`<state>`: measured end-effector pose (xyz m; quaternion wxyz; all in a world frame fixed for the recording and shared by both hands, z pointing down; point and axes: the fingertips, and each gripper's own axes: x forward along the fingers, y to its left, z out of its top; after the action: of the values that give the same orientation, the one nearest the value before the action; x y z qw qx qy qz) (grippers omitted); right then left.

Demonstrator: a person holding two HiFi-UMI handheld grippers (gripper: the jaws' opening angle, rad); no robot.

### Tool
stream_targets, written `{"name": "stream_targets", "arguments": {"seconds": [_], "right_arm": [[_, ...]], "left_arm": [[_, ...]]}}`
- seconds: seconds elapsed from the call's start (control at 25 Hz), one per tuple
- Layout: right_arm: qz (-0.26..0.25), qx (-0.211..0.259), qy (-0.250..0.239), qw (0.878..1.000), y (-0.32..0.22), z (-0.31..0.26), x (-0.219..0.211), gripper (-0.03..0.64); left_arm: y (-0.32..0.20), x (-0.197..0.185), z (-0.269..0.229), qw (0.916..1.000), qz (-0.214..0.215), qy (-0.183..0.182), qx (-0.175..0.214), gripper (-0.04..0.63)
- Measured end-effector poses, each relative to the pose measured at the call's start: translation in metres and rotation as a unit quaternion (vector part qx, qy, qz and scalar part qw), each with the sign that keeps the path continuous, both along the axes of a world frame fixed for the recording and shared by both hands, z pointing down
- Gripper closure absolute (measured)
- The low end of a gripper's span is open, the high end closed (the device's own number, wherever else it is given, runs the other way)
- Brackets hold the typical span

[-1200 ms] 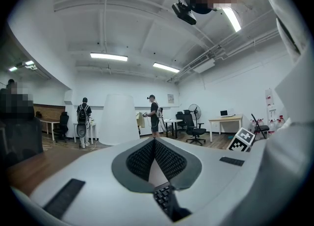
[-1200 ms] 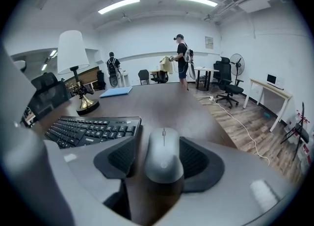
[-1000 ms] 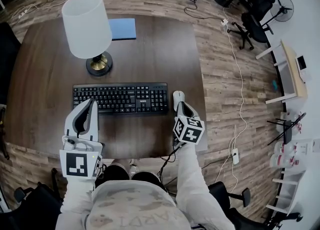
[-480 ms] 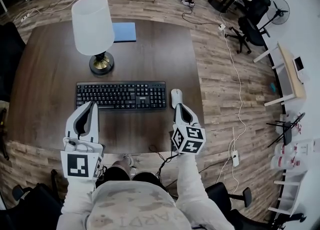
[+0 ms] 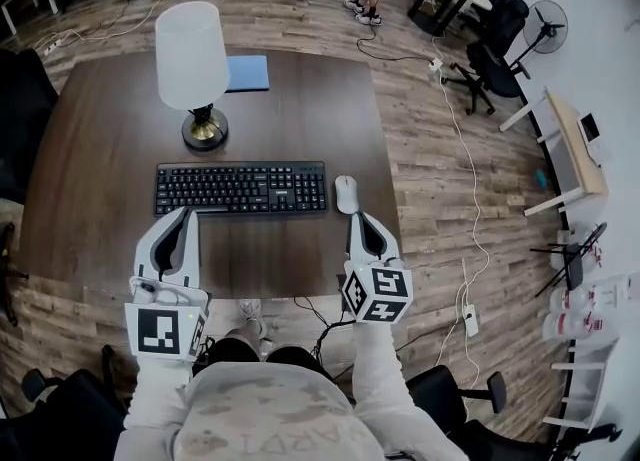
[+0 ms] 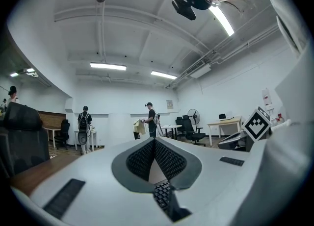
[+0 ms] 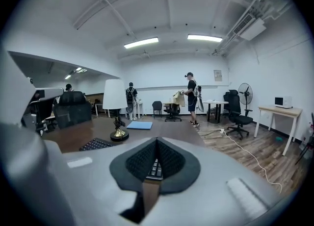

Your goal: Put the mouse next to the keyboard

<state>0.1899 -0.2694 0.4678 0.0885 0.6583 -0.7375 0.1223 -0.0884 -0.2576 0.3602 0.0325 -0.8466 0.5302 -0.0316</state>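
A table lamp with a white cylindrical shade and brass base (image 5: 190,54) is being supported by the dark brown wooden table (image 5: 310,119); a flat blue pad (image 5: 247,73) is being carried near it, at the far edge

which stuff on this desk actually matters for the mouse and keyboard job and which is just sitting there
Part of the job: mouse; keyboard, which lies just left of it.

Just lying about: table lamp; blue pad near the desk's far edge.

L gripper (image 5: 185,213), R gripper (image 5: 358,217): grey shells, blk ribbed pads (image 7: 169,160), b/w marker cubes (image 5: 376,294). Operator: lt-grey long sleeves (image 5: 380,379); blk cable (image 5: 322,321).
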Motion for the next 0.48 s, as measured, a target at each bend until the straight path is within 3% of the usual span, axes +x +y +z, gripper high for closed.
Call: {"name": "stream_targets", "arguments": {"seconds": [0.48], "right_arm": [[-0.02, 0.06, 0.018, 0.998, 0.053, -0.059, -0.013, 0.607]], "left_arm": [[0.044, 0.003, -0.021, 0.9998, 0.006, 0.004, 0.02, 0.589]]}}
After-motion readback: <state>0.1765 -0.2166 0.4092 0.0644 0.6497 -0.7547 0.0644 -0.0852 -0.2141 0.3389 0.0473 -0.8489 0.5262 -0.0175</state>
